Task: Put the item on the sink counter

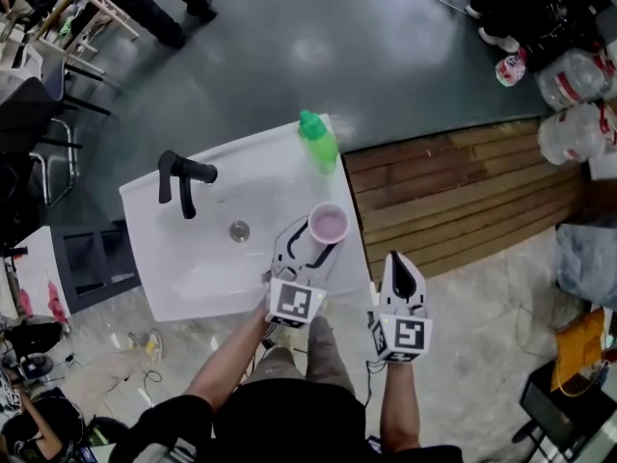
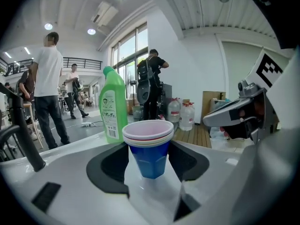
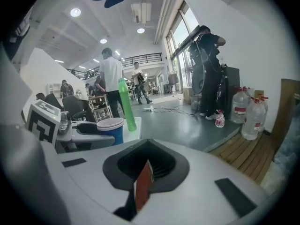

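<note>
Head view: left gripper (image 1: 310, 249) clamps a nested cup stack (image 1: 328, 224) over the sink counter (image 1: 193, 287), with a green bottle (image 1: 319, 143) farther ahead. The placing step appears under way. Left gripper view: the jaws press the blue outer cup's sides and the stack is upright; whether its base touches is unclear. Right gripper view: right gripper (image 3: 143, 187) has its jaws together, with an unidentifiable thin reddish sliver at the seam. Next, probably, lower the stack until it seats flat, then release.

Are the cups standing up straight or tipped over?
Upright: the stacked cups have rims up, gripped by the left gripper.
</note>
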The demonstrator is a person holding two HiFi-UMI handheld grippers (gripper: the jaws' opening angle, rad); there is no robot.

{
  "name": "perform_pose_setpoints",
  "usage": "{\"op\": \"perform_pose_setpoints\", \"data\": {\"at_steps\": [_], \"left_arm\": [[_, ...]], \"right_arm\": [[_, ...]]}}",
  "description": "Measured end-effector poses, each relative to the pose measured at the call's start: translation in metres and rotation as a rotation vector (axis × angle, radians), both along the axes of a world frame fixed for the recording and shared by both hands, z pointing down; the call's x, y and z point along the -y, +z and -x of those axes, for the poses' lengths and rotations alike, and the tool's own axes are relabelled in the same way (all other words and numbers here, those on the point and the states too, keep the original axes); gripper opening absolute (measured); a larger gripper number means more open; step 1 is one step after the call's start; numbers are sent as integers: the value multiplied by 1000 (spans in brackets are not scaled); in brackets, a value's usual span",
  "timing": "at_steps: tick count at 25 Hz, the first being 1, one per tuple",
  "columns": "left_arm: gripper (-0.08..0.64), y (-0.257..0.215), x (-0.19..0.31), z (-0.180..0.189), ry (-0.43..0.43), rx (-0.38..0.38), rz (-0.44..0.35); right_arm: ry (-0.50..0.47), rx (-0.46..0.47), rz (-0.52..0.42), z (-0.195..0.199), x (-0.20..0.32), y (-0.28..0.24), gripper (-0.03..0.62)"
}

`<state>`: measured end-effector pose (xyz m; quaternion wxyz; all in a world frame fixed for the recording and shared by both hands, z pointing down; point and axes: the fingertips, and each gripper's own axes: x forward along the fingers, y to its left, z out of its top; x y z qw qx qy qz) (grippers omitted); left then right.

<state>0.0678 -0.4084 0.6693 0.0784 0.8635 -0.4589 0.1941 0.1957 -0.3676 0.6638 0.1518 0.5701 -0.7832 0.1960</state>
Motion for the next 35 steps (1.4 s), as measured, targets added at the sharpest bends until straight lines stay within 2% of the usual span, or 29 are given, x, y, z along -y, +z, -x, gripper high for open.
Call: {"op": "perform_pose_setpoints", "data": {"at_steps": [7,17,22,35], "left_arm": [[262,18,-2,-3,-28,-49,44],[264,24,-3,-5,-33,-41,64],[279,31,-2,-4,-31,-1,93],[298,29,-9,-1,-11,-9,118]], "right_arm": [[-4,8,17,0,-1,6,-2],[-17,13,28,1,-4,8,-2],[-25,23,25,5,-7,7,-2],[-16,11,14,6,-16,1,-2]]}}
